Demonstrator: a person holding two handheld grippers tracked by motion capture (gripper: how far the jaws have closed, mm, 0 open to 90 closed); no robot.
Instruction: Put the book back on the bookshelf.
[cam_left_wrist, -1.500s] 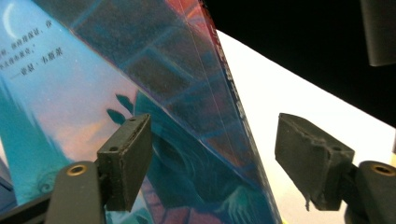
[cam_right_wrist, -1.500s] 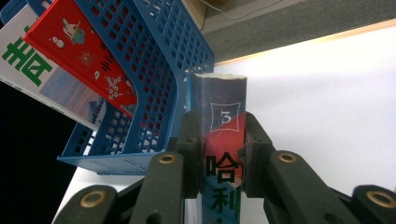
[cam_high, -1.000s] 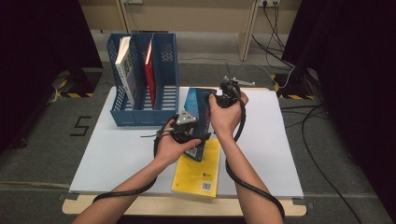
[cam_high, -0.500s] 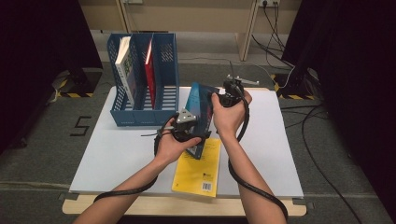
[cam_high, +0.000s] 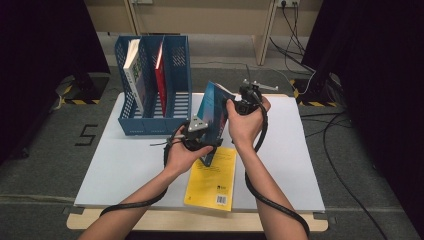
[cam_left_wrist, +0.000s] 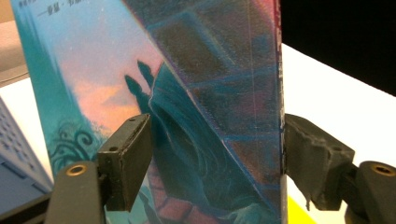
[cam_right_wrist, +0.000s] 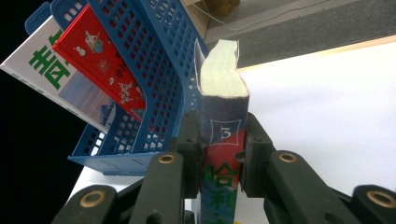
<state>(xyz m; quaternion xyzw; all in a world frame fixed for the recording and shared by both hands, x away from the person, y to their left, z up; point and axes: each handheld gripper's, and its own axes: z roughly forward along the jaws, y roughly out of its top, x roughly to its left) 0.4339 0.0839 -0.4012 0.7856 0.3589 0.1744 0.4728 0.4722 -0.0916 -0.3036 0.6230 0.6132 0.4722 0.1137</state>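
A: So, what has changed in the last second?

B: The teal book (cam_high: 212, 116) was lying low beside the yellow book (cam_high: 212, 177); now it stands nearly upright above the tabletop (cam_high: 125, 165), tipped up between both grippers. I judge it is being readied for the blue file rack (cam_high: 155, 107).

A: Start at the left. How does the left gripper (cam_high: 200, 137) hold it?

B: Its jaws are spread wide across the book's lower part, one pad on the cover, the other at the spine edge, pressed against it. The rack sits just beyond that gripper, to its left.

A: And the right gripper (cam_high: 240, 106)?

B: Closed narrowly on the spine near the top corner; the page block (cam_right_wrist: 222, 70) rises just above its jaws, with the rack's empty slot close beside them.

A: Which way does the book point?

B: Its long axis runs up and slightly away from the person, leaning rightwards, spine towards the right gripper, cover facing the left one.
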